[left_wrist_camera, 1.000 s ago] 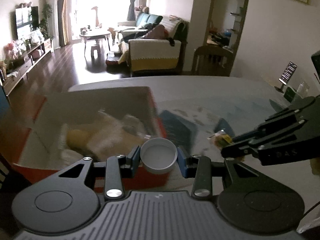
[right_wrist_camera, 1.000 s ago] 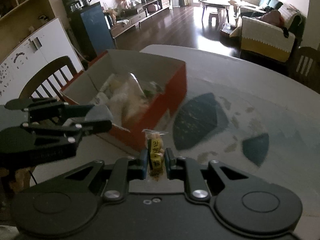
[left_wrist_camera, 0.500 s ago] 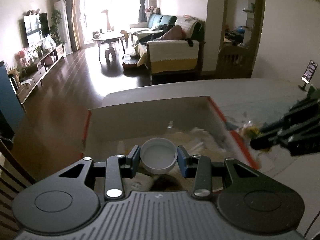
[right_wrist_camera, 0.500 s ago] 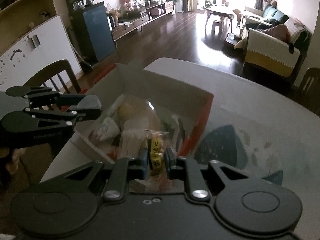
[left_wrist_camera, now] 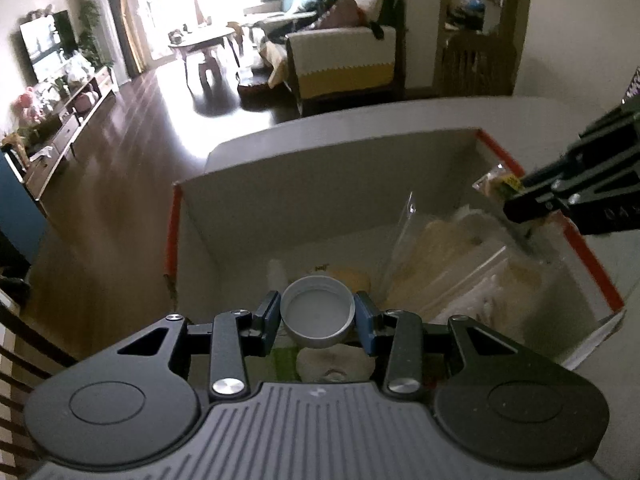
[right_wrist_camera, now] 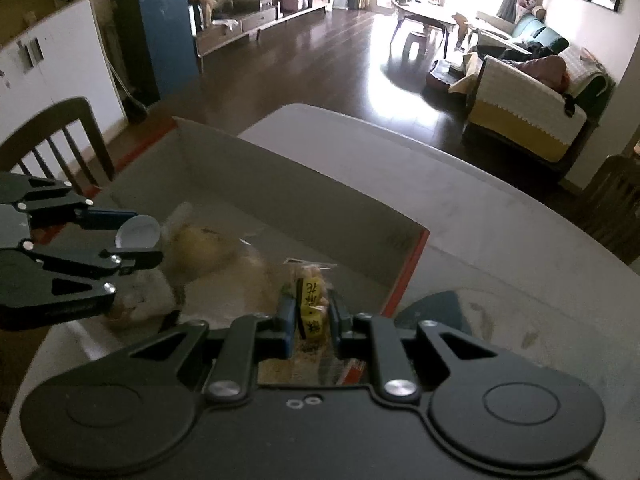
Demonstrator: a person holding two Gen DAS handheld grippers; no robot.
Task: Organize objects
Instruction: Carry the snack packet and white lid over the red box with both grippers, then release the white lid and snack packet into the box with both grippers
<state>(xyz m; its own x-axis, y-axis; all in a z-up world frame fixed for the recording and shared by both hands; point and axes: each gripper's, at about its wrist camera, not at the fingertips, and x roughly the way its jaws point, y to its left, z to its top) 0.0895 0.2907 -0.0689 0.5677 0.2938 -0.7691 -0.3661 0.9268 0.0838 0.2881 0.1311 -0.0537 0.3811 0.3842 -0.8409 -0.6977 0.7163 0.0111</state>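
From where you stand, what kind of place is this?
Most likely a home living and dining room: a sofa under a cream-and-yellow throw, a low wooden coffee table and a wall television.

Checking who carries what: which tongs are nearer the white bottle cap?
Left. The left tongs are shut on the white bottle cap above the box; the right tongs hold a snack packet, apart on the box's other side.
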